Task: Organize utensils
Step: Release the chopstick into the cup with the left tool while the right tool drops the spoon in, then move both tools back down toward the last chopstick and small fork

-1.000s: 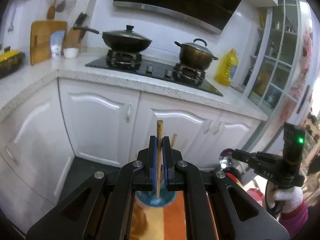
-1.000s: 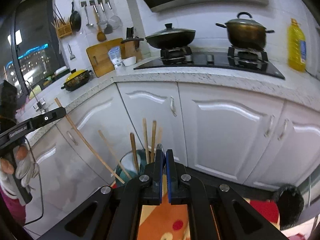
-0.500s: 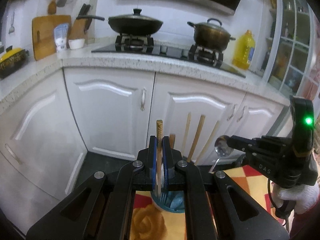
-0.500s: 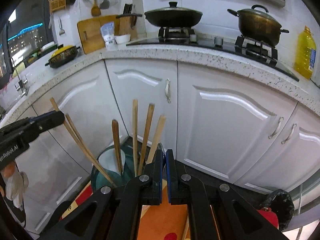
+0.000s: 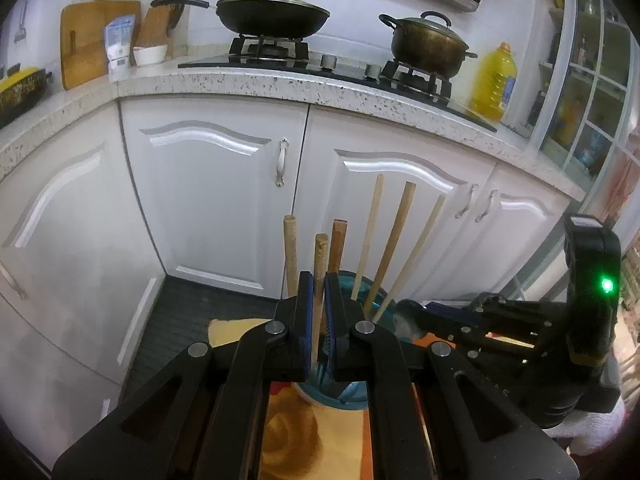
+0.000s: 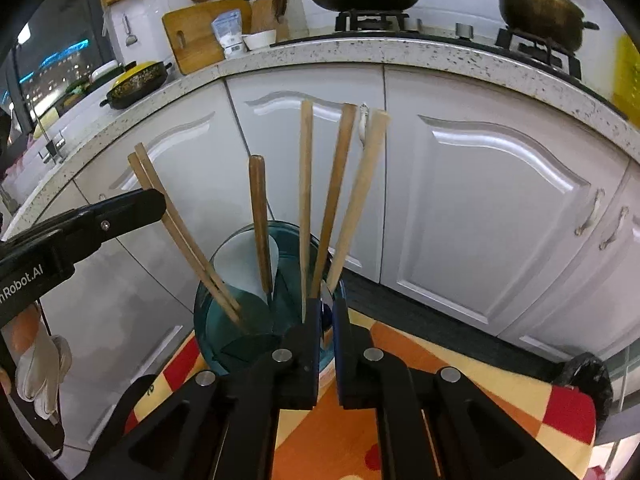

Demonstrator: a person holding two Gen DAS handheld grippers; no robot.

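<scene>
A teal utensil holder [image 6: 208, 312] with inner dividers stands on an orange patterned cloth [image 6: 440, 360]. A dark wooden handle [image 6: 258, 208] and three pale wooden sticks [image 6: 306, 200] rise from it. My left gripper [image 6: 158, 202] is shut on a pair of wooden chopsticks [image 6: 180, 232], whose lower ends slant into the holder's left compartment. In the left wrist view one chopstick [image 5: 320, 256] shows between my left gripper's [image 5: 318, 280] pads. My right gripper [image 6: 327, 308] hangs over the holder's right rim. Its jaws are opening, with a metal spoon [image 6: 326, 298] still between them. That gripper [image 5: 412, 312] also shows from the side.
White cabinet doors [image 6: 480, 200] stand close behind the holder. Above them runs a speckled counter [image 5: 280, 84] with a stove, a wok [image 5: 272, 16], a pot [image 5: 430, 40] and an oil bottle [image 5: 492, 80]. A black bin [image 6: 588, 380] sits low right. A gloved hand [image 6: 40, 360] grips the left tool.
Both grippers have come down toward the teal holder, which now fills more of the right wrist view. The chopsticks' lower ends and the spoon have sunk into it. The right gripper's gap looks slightly wider.
</scene>
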